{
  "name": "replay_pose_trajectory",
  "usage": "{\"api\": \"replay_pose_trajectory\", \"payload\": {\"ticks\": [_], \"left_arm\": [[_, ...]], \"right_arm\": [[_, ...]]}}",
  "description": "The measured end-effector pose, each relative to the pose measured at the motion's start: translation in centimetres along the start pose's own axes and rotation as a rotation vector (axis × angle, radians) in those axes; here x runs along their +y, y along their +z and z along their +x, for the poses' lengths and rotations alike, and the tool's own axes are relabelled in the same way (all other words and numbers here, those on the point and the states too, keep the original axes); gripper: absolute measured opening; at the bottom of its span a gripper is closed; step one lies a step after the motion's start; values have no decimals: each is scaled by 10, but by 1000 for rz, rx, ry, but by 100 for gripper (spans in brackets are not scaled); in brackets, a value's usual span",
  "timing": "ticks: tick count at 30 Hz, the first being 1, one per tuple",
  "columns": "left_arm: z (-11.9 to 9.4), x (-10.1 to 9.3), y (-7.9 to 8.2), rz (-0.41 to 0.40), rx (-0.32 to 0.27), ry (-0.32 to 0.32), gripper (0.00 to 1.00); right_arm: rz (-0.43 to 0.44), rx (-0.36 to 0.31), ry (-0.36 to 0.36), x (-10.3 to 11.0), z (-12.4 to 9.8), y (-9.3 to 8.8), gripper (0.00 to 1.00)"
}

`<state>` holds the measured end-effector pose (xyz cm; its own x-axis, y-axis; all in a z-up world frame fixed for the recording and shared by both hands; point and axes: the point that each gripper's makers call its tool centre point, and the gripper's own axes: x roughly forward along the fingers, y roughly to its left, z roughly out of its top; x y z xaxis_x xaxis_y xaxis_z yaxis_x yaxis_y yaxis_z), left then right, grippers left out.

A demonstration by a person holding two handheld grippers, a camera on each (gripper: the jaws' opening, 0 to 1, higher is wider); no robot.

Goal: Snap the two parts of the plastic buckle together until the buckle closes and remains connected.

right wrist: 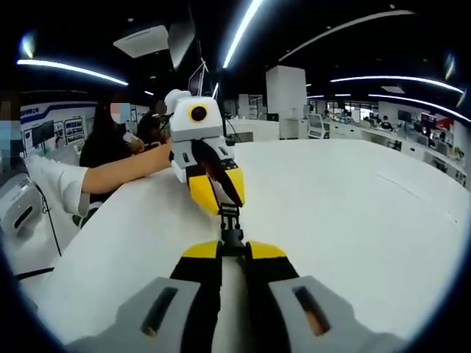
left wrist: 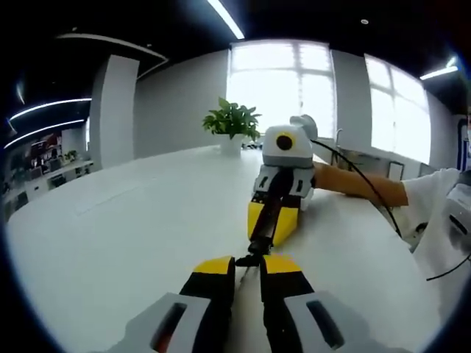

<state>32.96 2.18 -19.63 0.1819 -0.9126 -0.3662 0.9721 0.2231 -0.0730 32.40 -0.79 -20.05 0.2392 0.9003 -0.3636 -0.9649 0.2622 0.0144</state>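
In the left gripper view, the left gripper (left wrist: 247,263) is seen nearest, its two yellow-tipped fingers (left wrist: 215,266) drawn narrow and closed on the near end of the black plastic buckle (left wrist: 259,234). The buckle with its black strap is held in the air just above the white desk (left wrist: 125,228), stretched in a line between the two grippers. Beyond it the right gripper (left wrist: 274,219) faces the camera, its yellow fingers pinched onto the strap's far end; whether the two buckle parts are fully snapped together cannot be told here. Behind that gripper a person's forearm (left wrist: 360,184) and white sleeve are seen along the desk's right edge. At the far edge of the desk a potted green plant (left wrist: 232,122) is set before bright windows, a thing given by this view alone.

In the right gripper view, the right gripper (right wrist: 234,251) is seen nearest, its fingers (right wrist: 200,254) likewise narrow and clamped on the buckle (right wrist: 231,228), whose ribbed black body is shown more clearly just past the fingertips. Farther on, the left gripper (right wrist: 215,190) is seen head-on, the strap gripped between its yellow fingers. A forearm (right wrist: 125,170) is seen reaching in from the desk's (right wrist: 353,213) left edge. Beyond the desk, seated people and an open office with ceiling light strips are shown, not the plant or windows.
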Motion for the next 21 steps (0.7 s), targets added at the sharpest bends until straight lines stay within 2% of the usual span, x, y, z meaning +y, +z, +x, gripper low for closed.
{"api": "replay_pose_trajectory", "payload": {"ticks": [9, 15, 18, 21], "left_arm": [[3, 5, -10, 29, 65, 33, 13], [2, 8, -8, 26, 47, 45, 13], [2, 10, -8, 27, 45, 46, 21], [3, 10, -8, 26, 48, 44, 23]], "right_arm": [[-20, 20, -15, -6, -2, -3, 12], [-67, 19, -25, -8, -3, -4, 13], [-61, 23, -31, -9, -3, -4, 16], [-55, 26, -30, -9, -3, -4, 17]]}}
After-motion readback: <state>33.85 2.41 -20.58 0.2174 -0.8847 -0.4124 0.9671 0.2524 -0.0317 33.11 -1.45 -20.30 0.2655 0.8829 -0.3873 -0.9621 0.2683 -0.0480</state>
